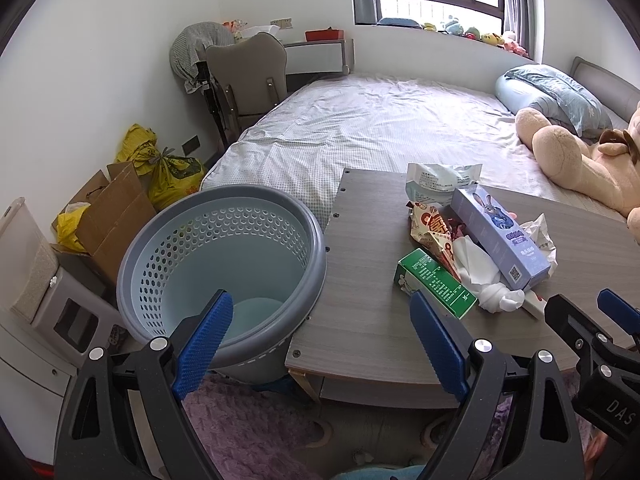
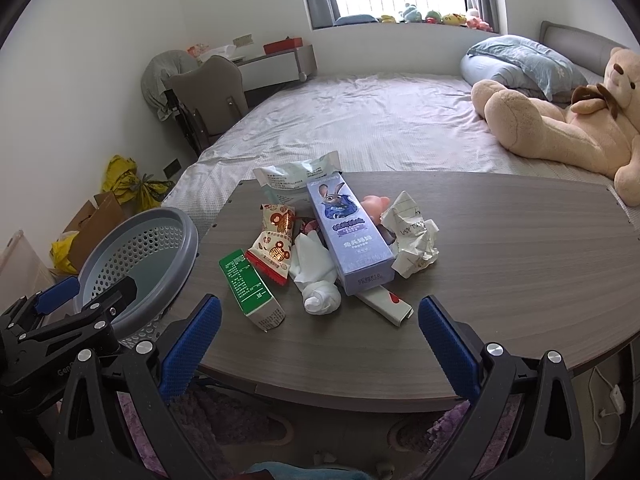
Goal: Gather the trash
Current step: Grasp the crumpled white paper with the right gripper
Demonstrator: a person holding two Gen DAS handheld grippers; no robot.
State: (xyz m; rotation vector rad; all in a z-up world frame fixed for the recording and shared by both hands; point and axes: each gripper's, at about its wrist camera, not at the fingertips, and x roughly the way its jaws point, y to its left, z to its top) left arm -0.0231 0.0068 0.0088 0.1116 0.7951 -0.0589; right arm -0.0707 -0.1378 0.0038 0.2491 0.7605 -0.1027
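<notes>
Both grippers empty, trash pile untouched on the tabletop (image 2: 500, 280).

Left gripper (image 1: 320, 328) and right gripper (image 2: 320, 332): jaws spread wide, nothing between them. Trash heaped mid-tabletop, at 12 o'clock from the right gripper: green carton (image 2: 252, 288), red-and-white snack wrappers (image 2: 274, 248), twisted white tissue (image 2: 316, 280), lavender rabbit box (image 2: 352, 236), crumpled paper (image 2: 412, 236), pale pouch (image 2: 296, 176) behind. Perforated grey basket (image 1: 224, 264) stands off the tabletop's left edge, rim touching it, at 11 o'clock from the left gripper; appears empty. Risks, by my reading: items overlap, so closing on one could drag neighbours or knock the carton over the near edge; tissue and wrappers are limp and may slip; a careless reach with the left could tip the light basket.
</notes>
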